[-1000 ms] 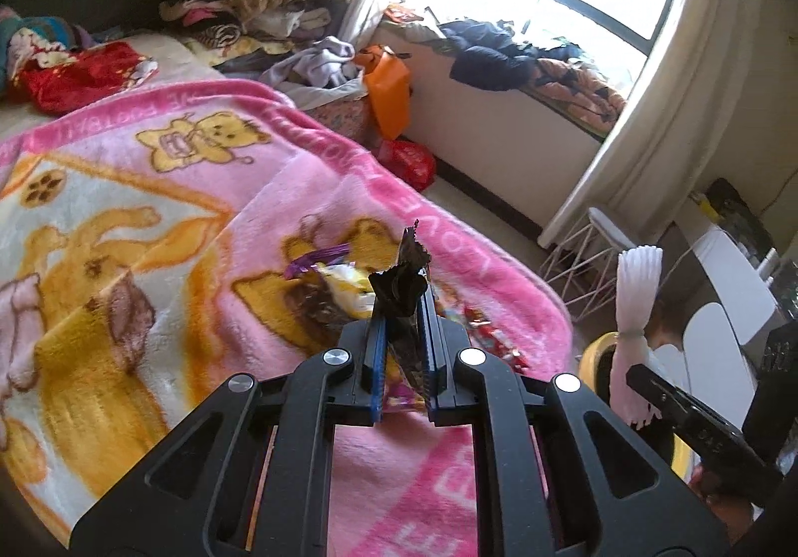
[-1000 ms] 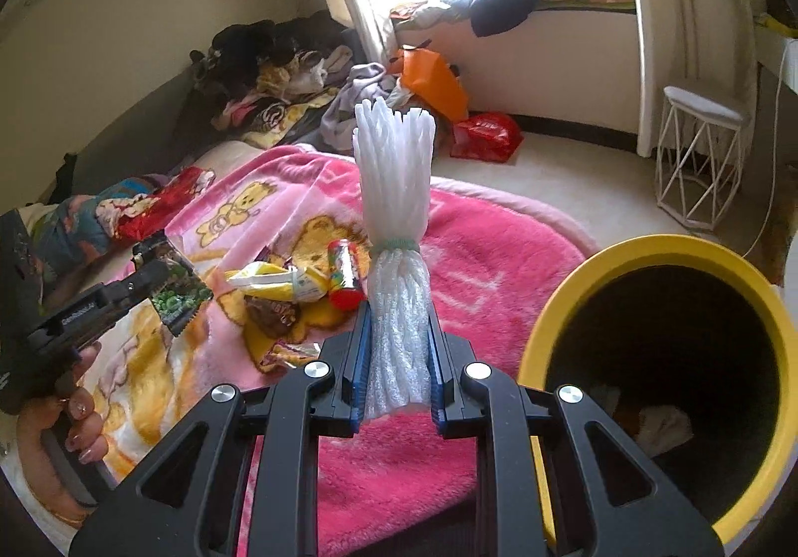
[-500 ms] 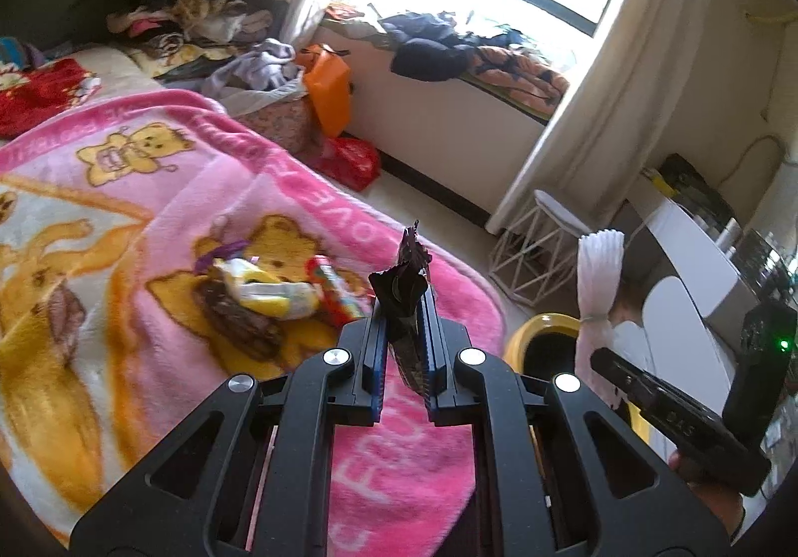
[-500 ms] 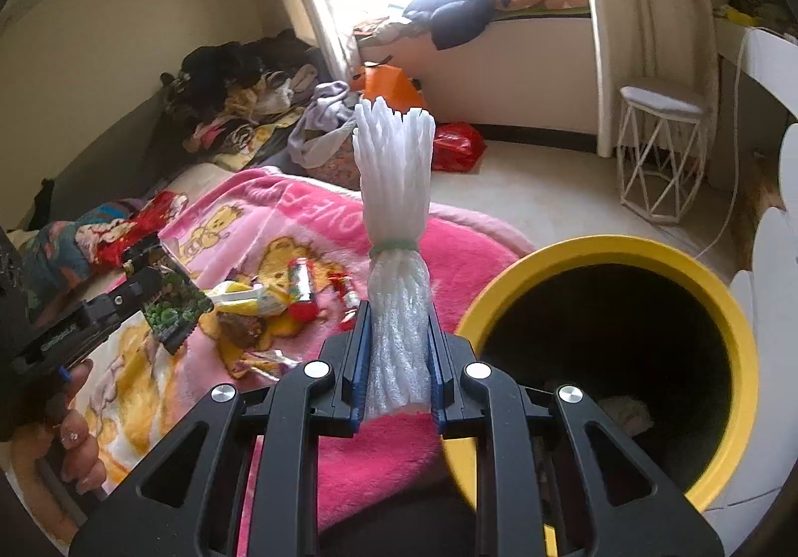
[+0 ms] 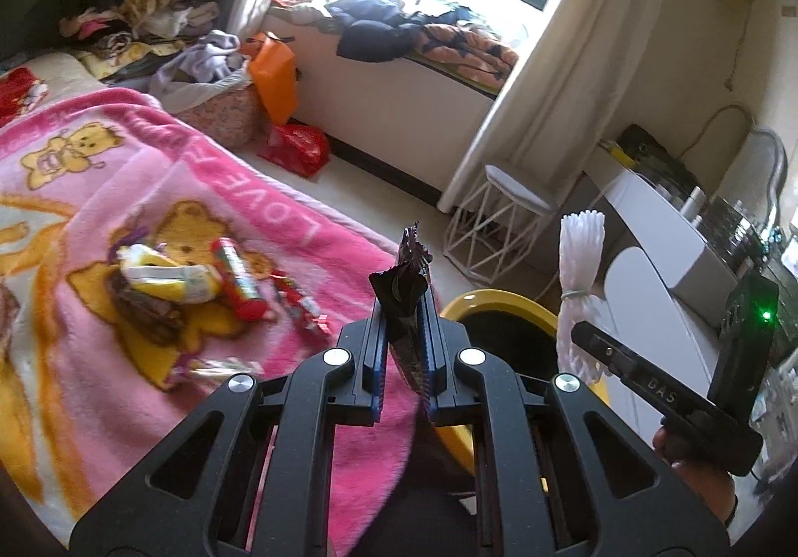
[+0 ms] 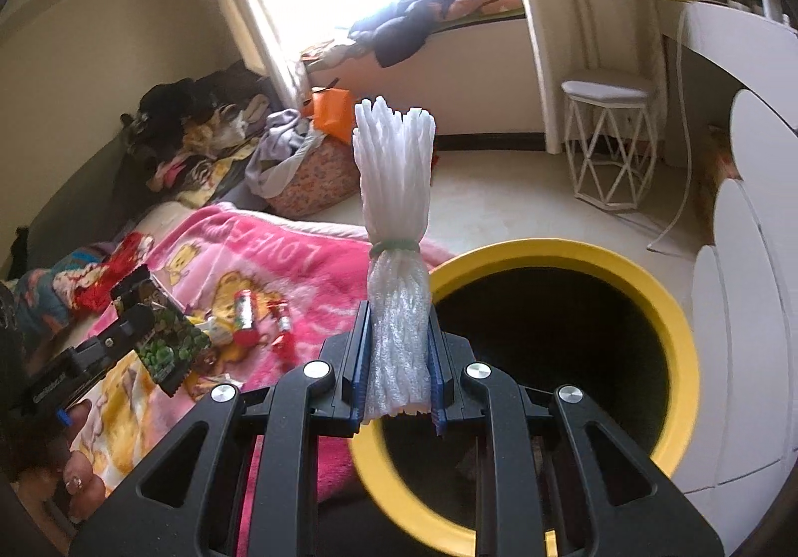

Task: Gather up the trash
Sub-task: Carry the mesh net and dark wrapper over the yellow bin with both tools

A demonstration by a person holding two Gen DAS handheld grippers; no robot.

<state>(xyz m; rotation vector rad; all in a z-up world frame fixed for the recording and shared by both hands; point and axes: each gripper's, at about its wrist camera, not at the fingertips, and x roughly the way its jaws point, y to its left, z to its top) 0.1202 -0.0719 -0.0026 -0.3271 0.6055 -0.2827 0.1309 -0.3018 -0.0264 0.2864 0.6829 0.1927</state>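
Note:
My left gripper [image 5: 404,327] is shut on a dark crinkled snack wrapper [image 5: 406,287], held above the edge of the pink bear blanket [image 5: 149,168]. In the right wrist view the same wrapper [image 6: 169,347] shows a green print. My right gripper [image 6: 396,337] is shut on a white foam net bundle [image 6: 396,218] tied with a green band, upright at the near rim of the yellow bin [image 6: 668,307]. In the left wrist view that bundle [image 5: 581,268] stands over the bin [image 5: 503,302]. More wrappers [image 5: 199,282] lie in a heap on the blanket.
A white wire-frame stool [image 6: 606,138] stands on the floor beyond the bin. White furniture [image 6: 738,258] lines the right side. Clothes pile up by the window seat [image 5: 414,33], with an orange bag [image 5: 274,73], a red bag [image 5: 297,148] and a laundry basket [image 6: 309,183] near the bed.
Both grippers have swung from over the blanket toward the yellow bin, each keeping its hold. The bin now fills much more of the right wrist view.

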